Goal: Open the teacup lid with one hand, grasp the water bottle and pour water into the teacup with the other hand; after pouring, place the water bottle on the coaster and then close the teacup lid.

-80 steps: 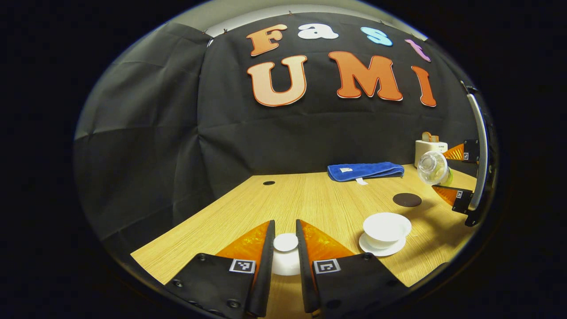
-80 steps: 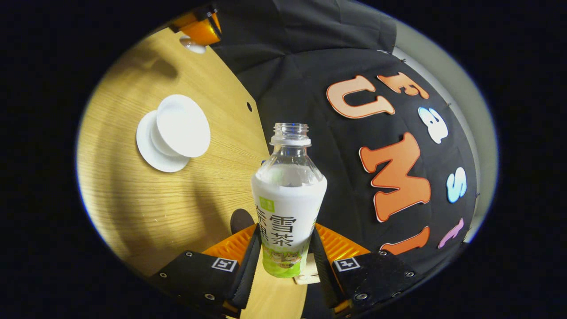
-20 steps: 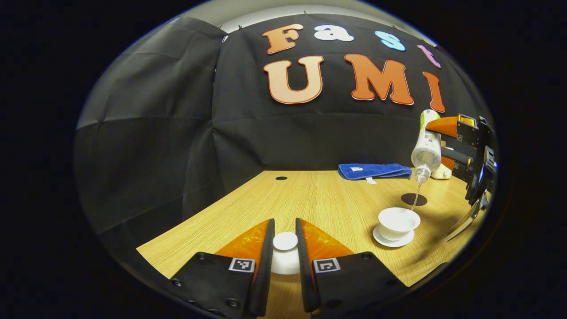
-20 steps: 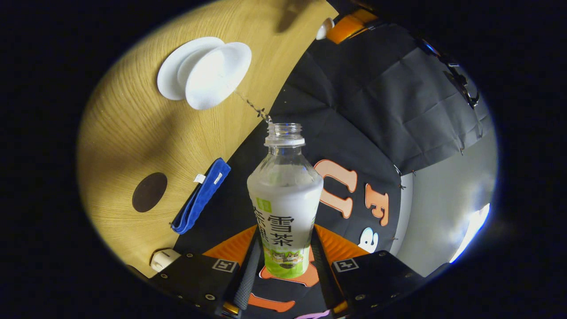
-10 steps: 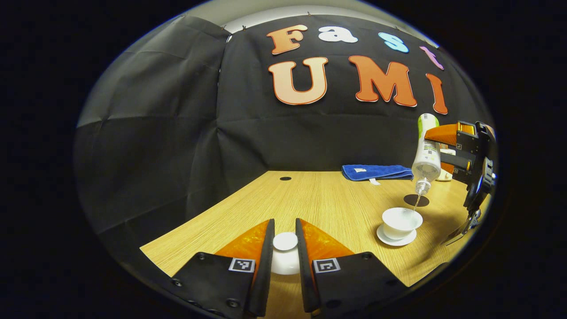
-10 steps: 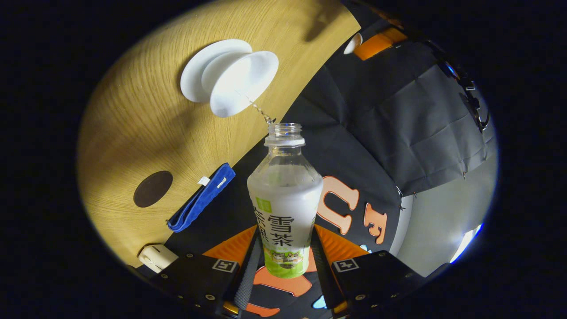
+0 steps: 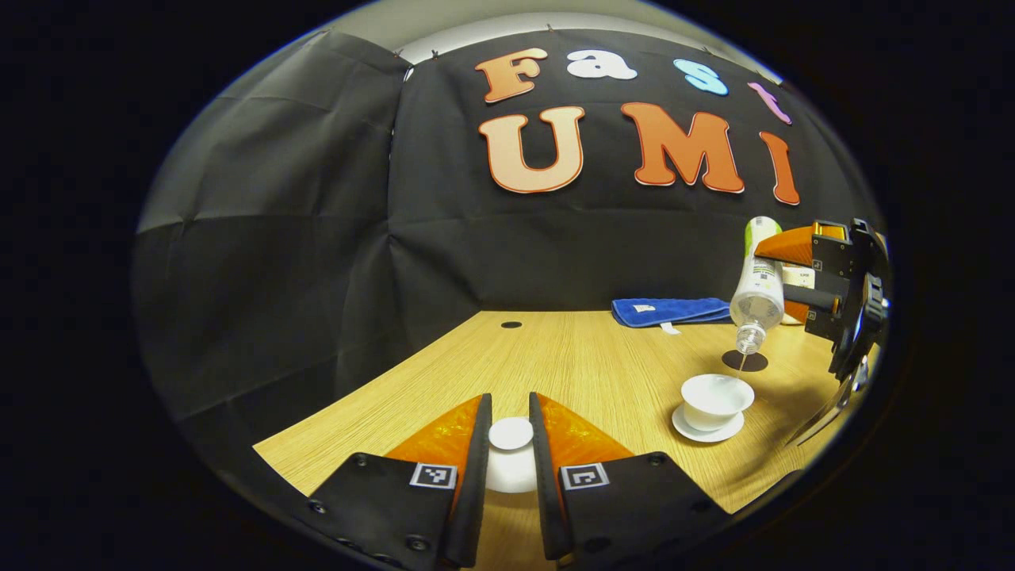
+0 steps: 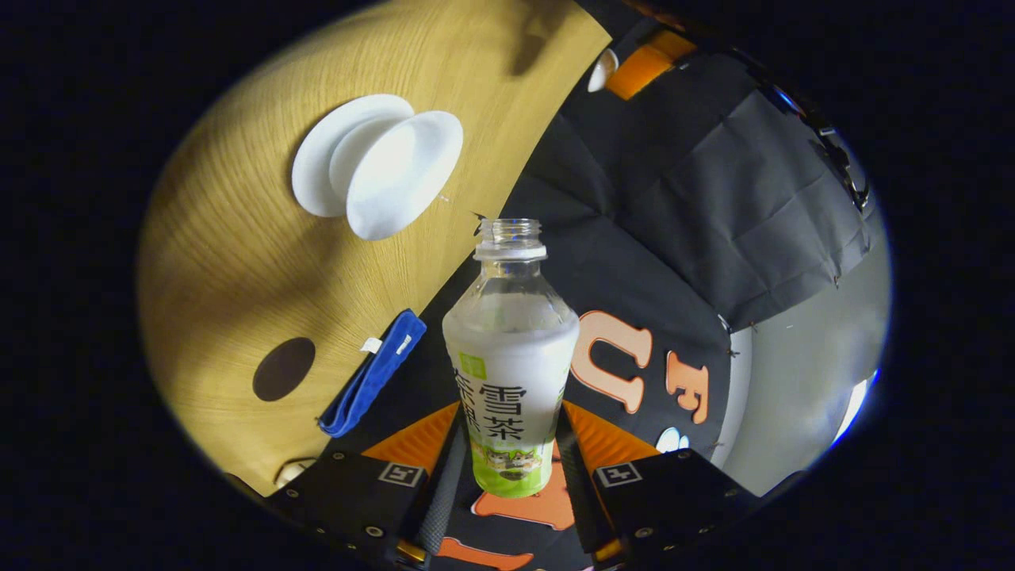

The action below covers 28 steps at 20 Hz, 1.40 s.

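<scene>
At the near left, the left gripper (image 7: pixel 510 444) is clamped on the teacup lid (image 7: pixel 511 433), held just above the table (image 7: pixel 571 361). To the right the open teacup (image 7: pixel 716 396) sits on its saucer (image 7: pixel 708 432). Above it the right gripper (image 8: pixel 514 444) grips the water bottle (image 8: pixel 511 349), tipped mouth-down – only 1 or 2 drops fall, so pouring looks nearly done. Next: right the bottle and set it on the dark coaster (image 7: pixel 744 361) just beyond the cup – squarely.

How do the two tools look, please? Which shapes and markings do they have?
Each tool, left and right, has two wedge-shaped fingers on black blocks with screws. Each block carries a small square black-and-white marker.
</scene>
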{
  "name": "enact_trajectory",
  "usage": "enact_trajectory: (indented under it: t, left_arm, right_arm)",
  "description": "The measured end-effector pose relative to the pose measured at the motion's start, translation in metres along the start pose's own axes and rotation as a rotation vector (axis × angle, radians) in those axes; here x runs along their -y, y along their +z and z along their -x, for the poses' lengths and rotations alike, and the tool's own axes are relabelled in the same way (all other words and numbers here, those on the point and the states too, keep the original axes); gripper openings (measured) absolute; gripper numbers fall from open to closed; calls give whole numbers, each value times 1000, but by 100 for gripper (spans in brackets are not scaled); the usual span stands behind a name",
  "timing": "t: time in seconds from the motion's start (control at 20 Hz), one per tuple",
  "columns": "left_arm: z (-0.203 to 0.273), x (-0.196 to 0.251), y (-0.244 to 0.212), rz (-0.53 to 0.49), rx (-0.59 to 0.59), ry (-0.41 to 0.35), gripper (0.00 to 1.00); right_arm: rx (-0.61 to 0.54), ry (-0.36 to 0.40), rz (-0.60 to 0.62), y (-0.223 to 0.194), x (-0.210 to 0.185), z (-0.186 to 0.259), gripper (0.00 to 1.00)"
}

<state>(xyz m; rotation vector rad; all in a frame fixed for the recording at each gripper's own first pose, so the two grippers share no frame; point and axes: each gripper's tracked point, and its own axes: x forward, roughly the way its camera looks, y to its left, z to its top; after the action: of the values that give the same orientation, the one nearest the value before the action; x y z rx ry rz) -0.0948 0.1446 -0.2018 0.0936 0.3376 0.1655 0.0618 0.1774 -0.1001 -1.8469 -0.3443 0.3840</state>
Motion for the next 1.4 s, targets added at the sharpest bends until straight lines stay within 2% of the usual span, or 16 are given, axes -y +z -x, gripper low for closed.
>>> enact_trajectory:
  t: [0.15,0.3,0.4,0.6,0.75,1.0,1.2,1.4]
  left_arm:
    - [0,7,5,6,10,-17,34]
    - [-1,10,10,-16,20,-17,34]
    - [-2,15,11,-16,18,-25,34]
    - [-6,26,20,1,30,-44,34]
    - [-7,39,34,-2,53,-63,32]
    - [-6,70,60,10,106,-122,32]
    - [-4,92,74,29,138,-163,34]
    - [-7,115,76,46,143,-203,34]
  right_arm:
    - [-16,78,-174,2,-22,3,64]
    - [-24,119,-328,4,-27,10,65]
    - [-15,164,-489,10,-39,13,64]
    - [-9,219,-846,23,-35,25,64]
    - [1,210,-1080,18,-15,30,65]
    - [-44,148,-1348,-19,3,21,65]
    - [-121,146,-1587,-46,-21,13,65]
    - [-190,125,-1729,-68,-42,4,65]
